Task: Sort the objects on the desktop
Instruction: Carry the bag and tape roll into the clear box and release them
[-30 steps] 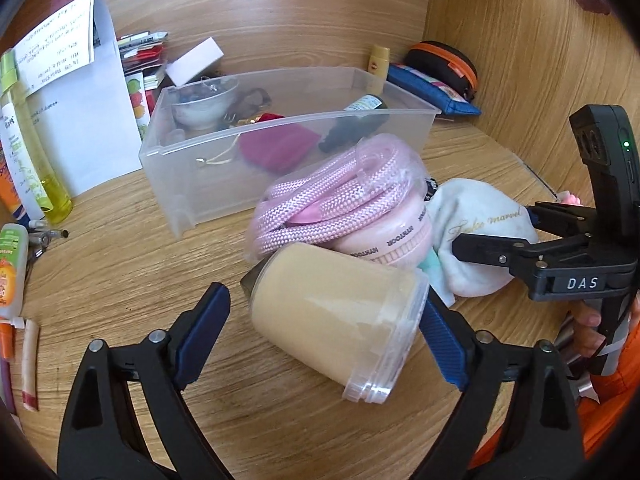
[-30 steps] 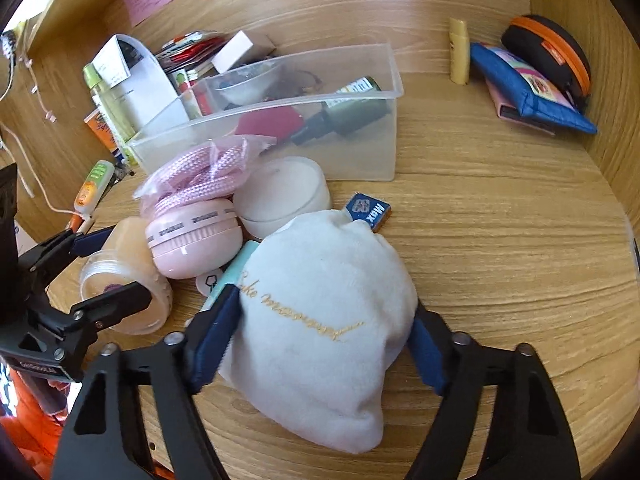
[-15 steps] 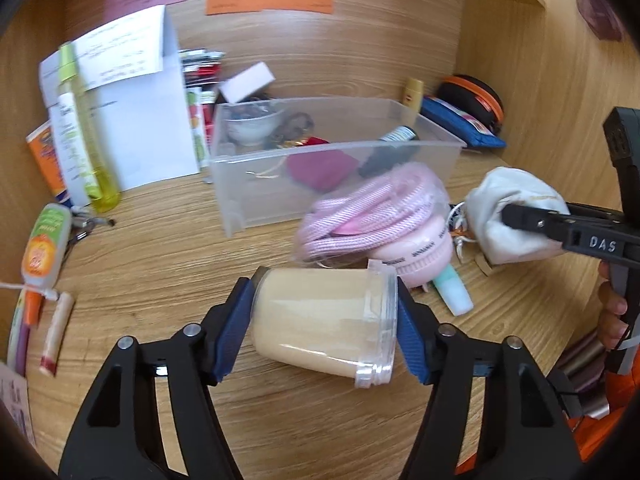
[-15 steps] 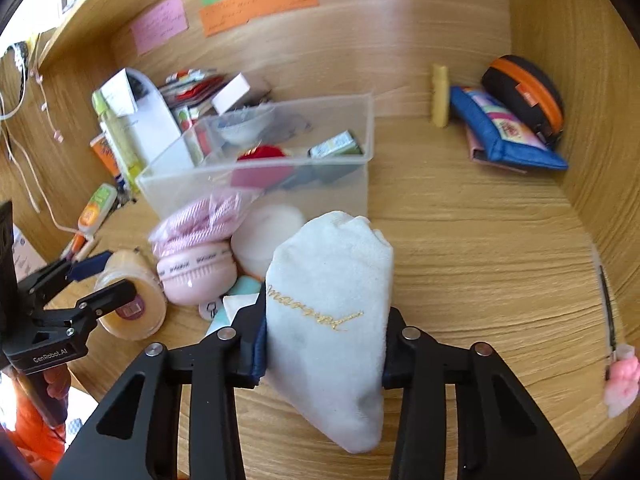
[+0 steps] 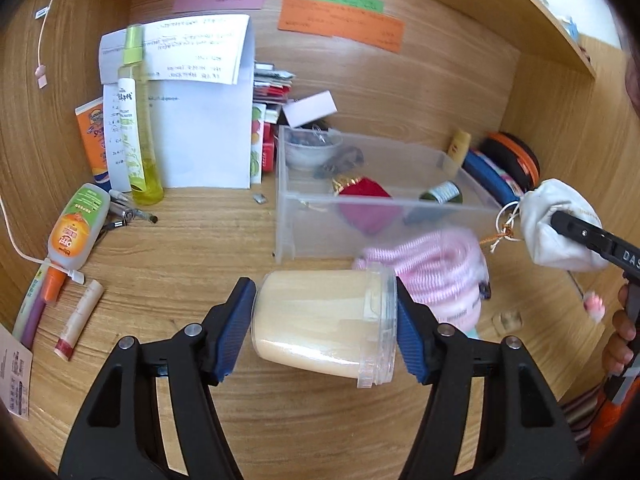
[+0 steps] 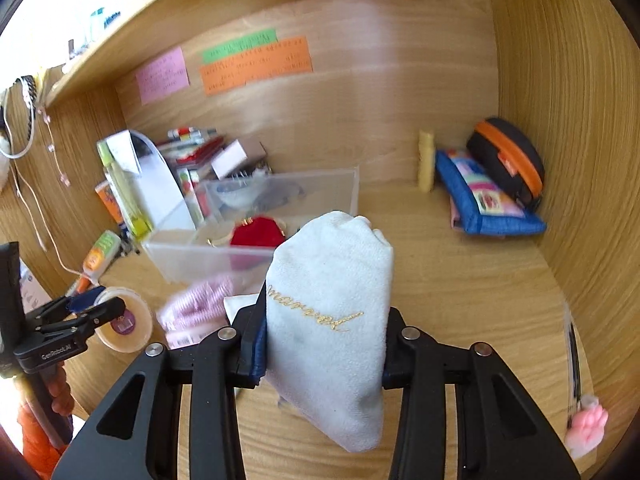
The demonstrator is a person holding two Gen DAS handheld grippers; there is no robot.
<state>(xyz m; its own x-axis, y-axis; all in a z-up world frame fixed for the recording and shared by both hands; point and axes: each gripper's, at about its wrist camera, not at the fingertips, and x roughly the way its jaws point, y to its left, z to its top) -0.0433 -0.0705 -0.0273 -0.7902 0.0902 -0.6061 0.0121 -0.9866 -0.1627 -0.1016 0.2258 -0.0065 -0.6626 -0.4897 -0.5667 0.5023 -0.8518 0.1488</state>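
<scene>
left gripper (image 5: 325,330) clamps a smooth cream jar (image 5: 320,326) before the clear plastic bin (image 5: 360,220); right gripper (image 6: 325,346) pinches a soft white fleece pouch (image 6: 330,320).

Both grippers (image 5: 325,330) (image 6: 322,346) clamped (loaded)

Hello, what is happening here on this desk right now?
A person is sorting desk clutter with two handheld grippers. The left gripper is clamped on a cream-coloured plastic jar with a clear lid, held on its side above the wooden desk. The right gripper grips a white cloth drawstring pouch with gold lettering, lifted off the desk. A clear plastic storage bin behind them already holds a red pouch and other small items.
</scene>
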